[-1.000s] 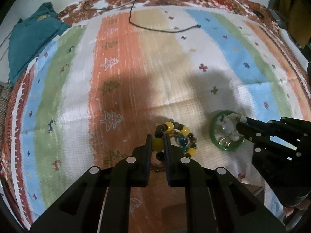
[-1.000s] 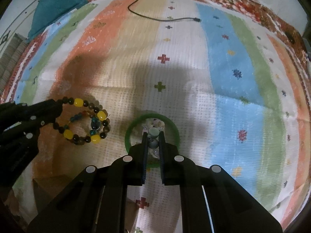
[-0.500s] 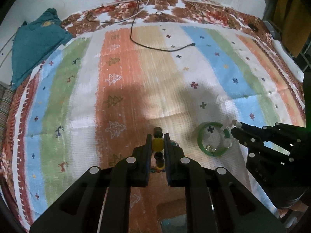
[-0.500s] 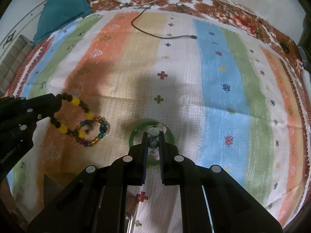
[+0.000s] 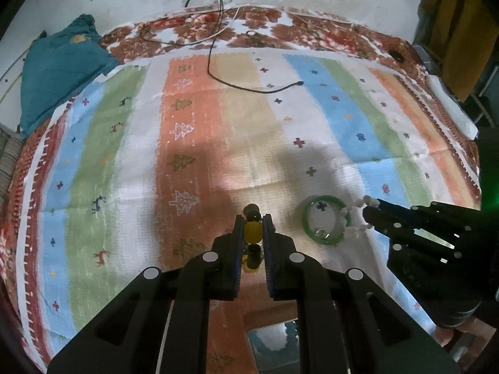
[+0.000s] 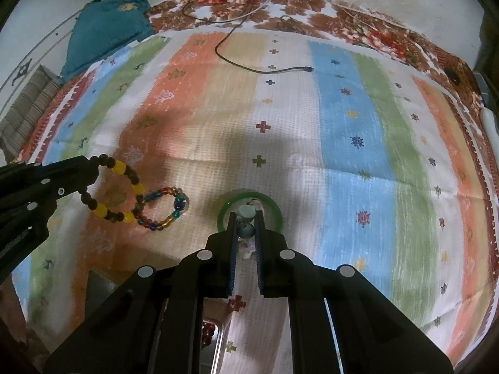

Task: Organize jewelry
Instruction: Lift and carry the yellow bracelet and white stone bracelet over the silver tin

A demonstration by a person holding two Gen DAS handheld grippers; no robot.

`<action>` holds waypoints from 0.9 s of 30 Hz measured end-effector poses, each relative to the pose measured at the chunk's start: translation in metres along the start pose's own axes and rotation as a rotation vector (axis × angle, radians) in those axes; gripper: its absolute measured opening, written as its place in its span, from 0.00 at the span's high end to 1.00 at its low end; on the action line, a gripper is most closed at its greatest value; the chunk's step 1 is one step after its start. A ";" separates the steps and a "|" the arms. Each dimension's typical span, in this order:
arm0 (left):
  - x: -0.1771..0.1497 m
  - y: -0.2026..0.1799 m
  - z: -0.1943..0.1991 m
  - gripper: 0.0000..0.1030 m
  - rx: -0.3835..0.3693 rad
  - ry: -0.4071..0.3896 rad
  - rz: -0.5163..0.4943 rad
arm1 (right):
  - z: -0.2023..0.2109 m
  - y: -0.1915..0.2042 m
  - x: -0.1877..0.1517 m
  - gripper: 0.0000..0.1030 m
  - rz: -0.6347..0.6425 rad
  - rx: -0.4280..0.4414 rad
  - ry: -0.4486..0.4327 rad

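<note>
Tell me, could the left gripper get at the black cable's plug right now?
Probably not yet. The path across the cloth to the cable looks free, but the left gripper is shut on the beaded bracelet, so it would have to set that down first.

Right gripper clamps pale beads — green bangle apparently dangling below, above striped cloth.

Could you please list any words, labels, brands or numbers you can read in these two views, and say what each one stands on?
None can be read in either view.
The striped cloth bears only woven figures: trees, crosses and deer.
The left gripper and right gripper show plain screws, no lettering.
The bead bracelets and green bangle are unmarked.
</note>
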State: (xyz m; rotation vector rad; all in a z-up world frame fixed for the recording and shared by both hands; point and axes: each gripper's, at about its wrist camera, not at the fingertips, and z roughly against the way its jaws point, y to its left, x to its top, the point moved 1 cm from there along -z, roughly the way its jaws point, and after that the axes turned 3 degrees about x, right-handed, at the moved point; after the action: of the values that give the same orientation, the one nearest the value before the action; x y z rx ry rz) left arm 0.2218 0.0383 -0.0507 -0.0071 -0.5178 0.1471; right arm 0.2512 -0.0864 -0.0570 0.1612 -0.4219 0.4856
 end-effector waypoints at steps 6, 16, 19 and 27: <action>-0.001 -0.002 0.016 0.89 -0.008 -0.032 0.000 | 0.009 0.006 -0.004 0.89 0.011 0.005 -0.016; -0.004 -0.007 0.034 0.89 -0.028 -0.067 -0.004 | 0.030 0.014 -0.006 0.89 0.027 0.023 -0.068; -0.007 -0.008 0.040 0.89 -0.037 -0.072 -0.009 | 0.037 0.015 -0.007 0.89 0.020 0.033 -0.084; -0.015 -0.014 0.060 0.89 -0.052 -0.105 -0.023 | 0.051 0.021 -0.016 0.89 0.038 0.030 -0.111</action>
State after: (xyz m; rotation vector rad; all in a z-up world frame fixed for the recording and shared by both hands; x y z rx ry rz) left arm 0.1815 0.0200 -0.0056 -0.0446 -0.6266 0.1117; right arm 0.2097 -0.0876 -0.0166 0.2096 -0.5271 0.5220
